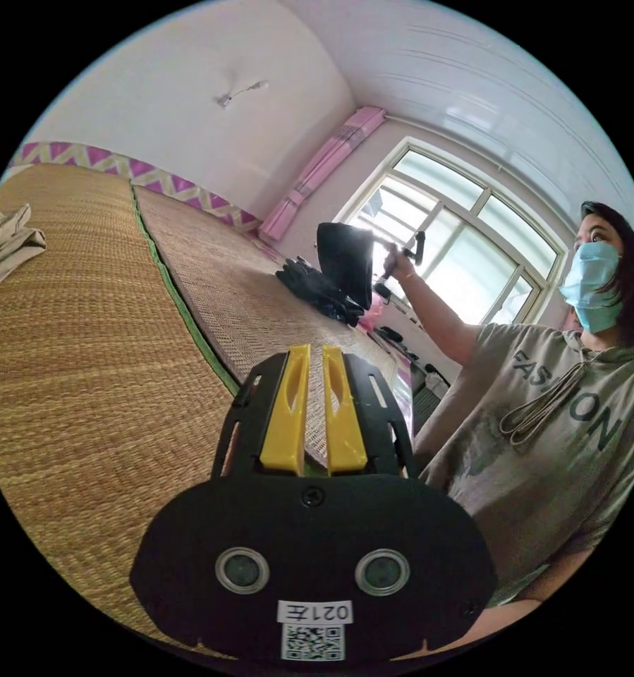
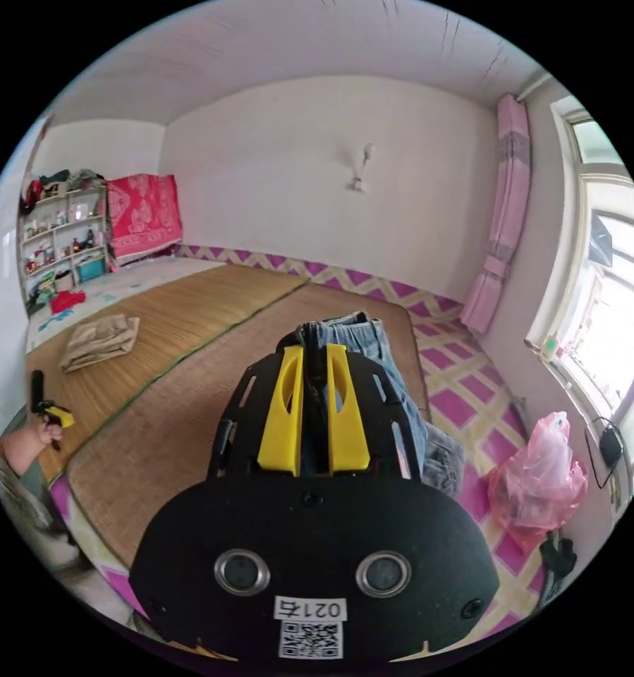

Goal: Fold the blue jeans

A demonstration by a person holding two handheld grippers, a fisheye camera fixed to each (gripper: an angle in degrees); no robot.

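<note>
My right gripper (image 2: pixel 314 370): 2 yellow jaws pinching the blue jeans (image 2: pixel 373 352), which hang down over the far mat (image 2: pixel 175 430).
My left gripper (image 1: pixel 314 374): jaws nearly together, holding nothing, above the near mat (image 1: pixel 84 395).
Beyond: beige garment (image 2: pixel 99 340), folded.

Left gripper (image 1: pixel 315 352): jaws nearly closed, narrow gap, nothing between them. Right gripper (image 2: pixel 315 352): jaws clamped on cloth. In the left gripper view, the right arm (image 1: pixel 436 310) is raised and extended toward 11 o'clock, right hand (image 1: pixel 399 266) gripping its handle.
</note>
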